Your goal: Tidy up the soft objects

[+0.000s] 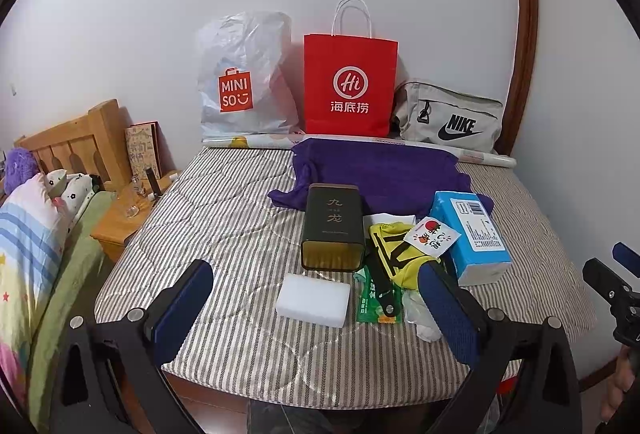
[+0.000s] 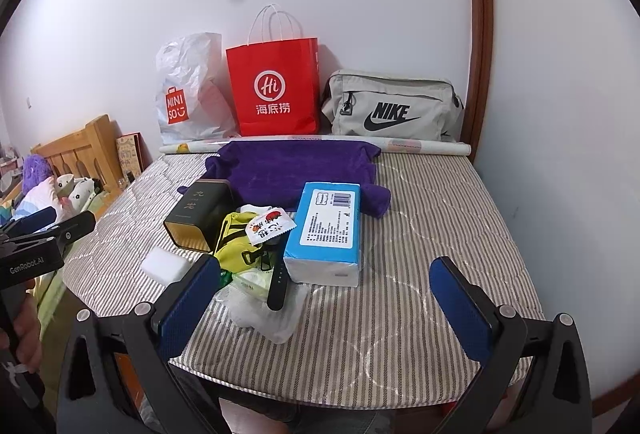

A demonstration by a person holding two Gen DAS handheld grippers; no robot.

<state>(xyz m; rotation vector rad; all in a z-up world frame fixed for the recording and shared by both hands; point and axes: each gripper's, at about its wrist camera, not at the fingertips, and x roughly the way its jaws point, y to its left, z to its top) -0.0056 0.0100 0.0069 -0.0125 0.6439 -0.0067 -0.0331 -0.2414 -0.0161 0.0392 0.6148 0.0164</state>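
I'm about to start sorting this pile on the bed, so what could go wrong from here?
The sticker packet rests loosely on the yellow cloth; lifting the cloth would likely fling it off. The black strap lies across the white plastic bag and may drag along. The hard dark tin beside the white sponge could get bumped by the open left gripper.
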